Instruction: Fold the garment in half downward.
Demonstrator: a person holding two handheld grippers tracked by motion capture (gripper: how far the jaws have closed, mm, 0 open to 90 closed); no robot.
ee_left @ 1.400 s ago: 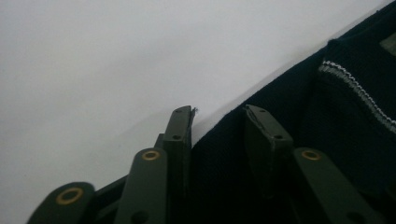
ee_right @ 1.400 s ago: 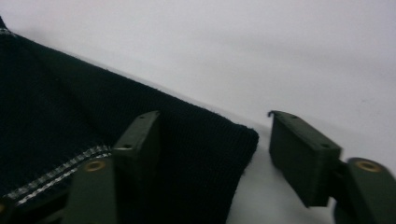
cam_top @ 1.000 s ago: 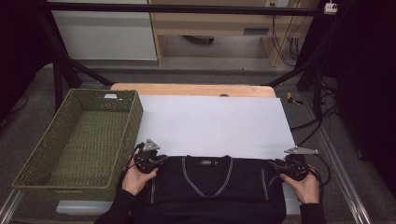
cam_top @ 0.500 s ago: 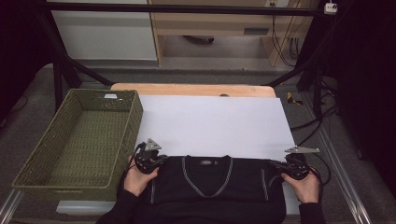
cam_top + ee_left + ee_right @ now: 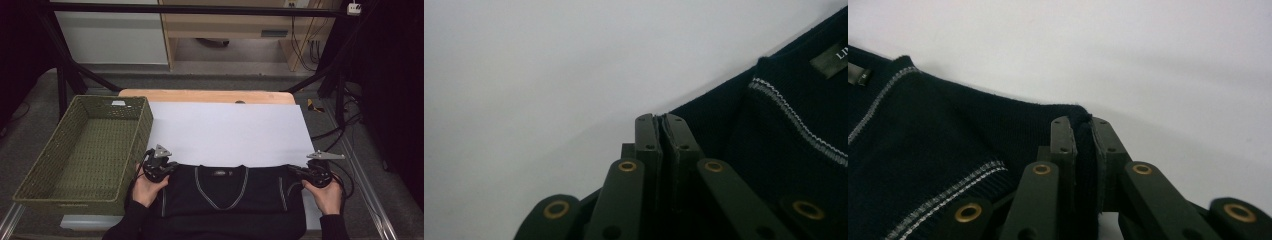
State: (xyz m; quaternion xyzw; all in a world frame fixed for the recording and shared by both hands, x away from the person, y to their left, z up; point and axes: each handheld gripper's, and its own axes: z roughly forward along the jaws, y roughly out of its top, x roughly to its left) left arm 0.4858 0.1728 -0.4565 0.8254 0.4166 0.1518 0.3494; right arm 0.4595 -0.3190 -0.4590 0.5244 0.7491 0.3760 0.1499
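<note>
A dark navy sweater (image 5: 225,200) with pale trim round its V-neck lies flat at the near edge of the table, neck pointing away from me. My left gripper (image 5: 171,168) sits at its left shoulder corner; in the left gripper view the gripper (image 5: 661,120) has its jaws pressed together on the edge of the sweater (image 5: 784,150). My right gripper (image 5: 296,171) is at the right shoulder. Its jaws have just been closing, and in the right gripper view the gripper (image 5: 1083,122) pinches a fold of the sweater (image 5: 923,150) between its pads.
A white sheet (image 5: 225,132) covers the wooden tabletop (image 5: 200,95) beyond the sweater. A green woven basket (image 5: 146,120) stands at the left, right beside my left hand. Black frame legs and cables lie past the table's far and right edges.
</note>
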